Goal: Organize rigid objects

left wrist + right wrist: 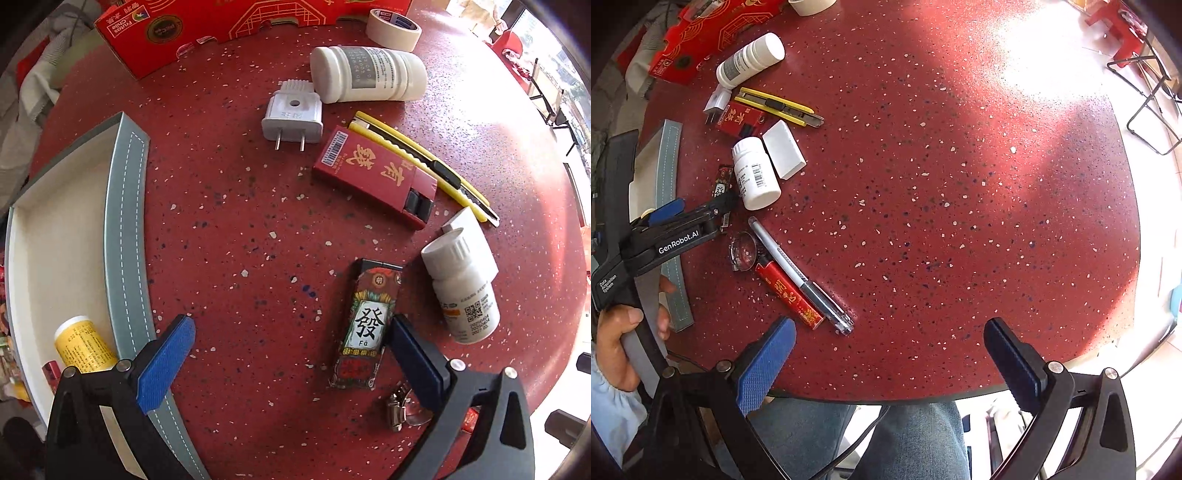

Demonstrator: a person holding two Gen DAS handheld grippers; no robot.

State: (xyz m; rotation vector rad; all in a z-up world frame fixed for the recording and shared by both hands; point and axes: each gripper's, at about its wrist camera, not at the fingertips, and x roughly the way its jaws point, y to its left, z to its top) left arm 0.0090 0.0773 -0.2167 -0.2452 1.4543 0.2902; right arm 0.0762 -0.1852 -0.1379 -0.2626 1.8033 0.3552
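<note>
- Left gripper point(291, 347) spread wide, holding nothing; its right finger touches the dark patterned rectangular lighter point(364, 325) marked "發 Fa"
- Lighter lies flat mid-table, long axis along the fingers, near the grey stitched tray point(125, 206) at the red speckled table's point(229, 221) left edge
- Right gripper point(890, 354) also spread, empty, at the near edge, farther off
- "GenRobot.AI" printed on the left tool

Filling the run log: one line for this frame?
left tongs: open, over Fa card box | right tongs: open, empty | tray: yellow bottle inside | table: items left
</note>
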